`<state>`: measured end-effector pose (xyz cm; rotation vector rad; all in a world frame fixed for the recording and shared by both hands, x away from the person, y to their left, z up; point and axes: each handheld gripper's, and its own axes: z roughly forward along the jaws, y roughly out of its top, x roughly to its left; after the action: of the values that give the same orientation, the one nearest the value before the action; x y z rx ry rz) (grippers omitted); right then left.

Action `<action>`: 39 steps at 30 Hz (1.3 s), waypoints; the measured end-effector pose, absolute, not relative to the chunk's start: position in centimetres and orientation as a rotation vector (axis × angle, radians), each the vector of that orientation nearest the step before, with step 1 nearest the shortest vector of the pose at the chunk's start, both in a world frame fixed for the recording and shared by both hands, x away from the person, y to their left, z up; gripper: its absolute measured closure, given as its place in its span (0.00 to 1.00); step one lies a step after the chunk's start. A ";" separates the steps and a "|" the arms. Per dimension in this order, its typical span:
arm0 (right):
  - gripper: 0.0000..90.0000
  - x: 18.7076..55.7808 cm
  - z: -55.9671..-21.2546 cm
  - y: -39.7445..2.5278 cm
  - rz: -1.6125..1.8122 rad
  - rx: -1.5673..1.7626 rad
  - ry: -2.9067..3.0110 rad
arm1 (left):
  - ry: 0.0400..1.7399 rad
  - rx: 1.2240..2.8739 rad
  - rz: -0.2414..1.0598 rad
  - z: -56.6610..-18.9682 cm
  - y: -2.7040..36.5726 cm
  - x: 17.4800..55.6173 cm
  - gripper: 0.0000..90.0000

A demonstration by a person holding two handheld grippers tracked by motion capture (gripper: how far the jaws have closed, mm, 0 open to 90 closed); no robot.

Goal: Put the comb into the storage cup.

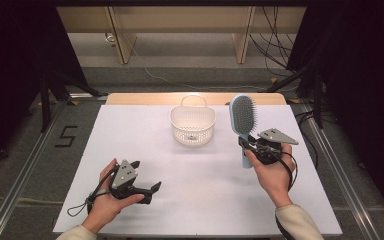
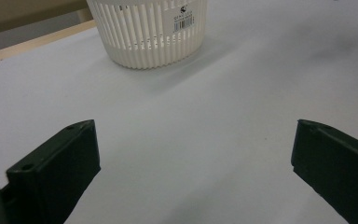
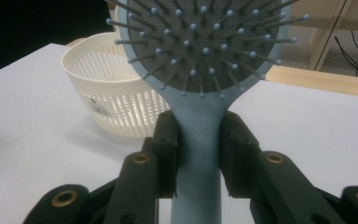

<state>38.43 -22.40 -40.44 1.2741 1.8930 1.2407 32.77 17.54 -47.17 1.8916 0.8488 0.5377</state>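
Upright between its clenched fingers, the right gripper clamps the blue hairbrush by the neck beside the white basket, while the left gripper rests released, its jaws wide apart.

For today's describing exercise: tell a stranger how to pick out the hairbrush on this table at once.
Start at the white table and find the white slotted basket near its far edge. Just right of it, the right gripper holds the hairbrush upright by its handle. It alone is pale blue, with a grey bristled pad.
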 end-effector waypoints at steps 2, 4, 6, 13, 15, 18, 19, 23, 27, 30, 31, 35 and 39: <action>0.78 38.5 -40.4 -22.3 1.241 1.272 1.892 | 0.849 1.891 0.538 -47.2 17.5 32.8 0.00; 0.78 38.5 -40.4 -22.3 1.242 1.269 1.892 | 0.850 1.892 0.537 -47.2 17.5 32.7 0.00; 0.78 38.5 -40.4 -22.3 1.245 1.265 1.888 | 0.849 1.892 0.537 -47.1 17.5 32.7 0.00; 0.78 38.7 -40.1 -22.1 1.259 1.254 1.877 | 0.850 1.889 0.537 -47.1 17.5 32.7 0.00; 0.78 38.8 -40.1 -22.0 1.261 1.253 1.872 | 0.847 1.890 0.540 -47.1 17.6 32.7 0.00; 0.78 38.9 -40.0 -21.9 1.265 1.249 1.869 | 0.849 1.890 0.539 -47.1 17.5 32.8 0.00; 0.78 39.0 -39.9 -21.8 1.267 1.247 1.868 | 0.851 1.888 0.538 -47.1 17.5 32.8 0.00; 0.78 39.1 -39.9 -21.8 1.268 1.241 1.869 | 0.849 1.888 0.539 -47.1 17.6 32.8 0.00; 0.78 39.2 -39.9 -21.8 1.270 1.235 1.863 | 0.846 1.889 0.538 -47.1 17.5 32.8 0.00; 0.78 39.2 -39.9 -21.7 1.270 1.237 1.864 | 0.846 1.890 0.539 -47.1 17.5 32.8 0.00; 0.78 39.2 -39.8 -21.7 1.269 1.236 1.861 | 0.846 1.890 0.538 -47.1 17.6 32.8 0.00; 0.78 39.4 -39.7 -21.6 1.272 1.230 1.861 | 0.847 1.888 0.538 -47.1 17.5 32.8 0.00; 0.78 39.5 -39.7 -21.4 1.278 1.226 1.856 | 0.848 1.887 0.535 -47.1 17.5 32.8 0.00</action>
<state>39.47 -21.45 -39.69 1.2258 1.8558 1.2782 32.77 17.50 -47.15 1.8866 0.8484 0.5353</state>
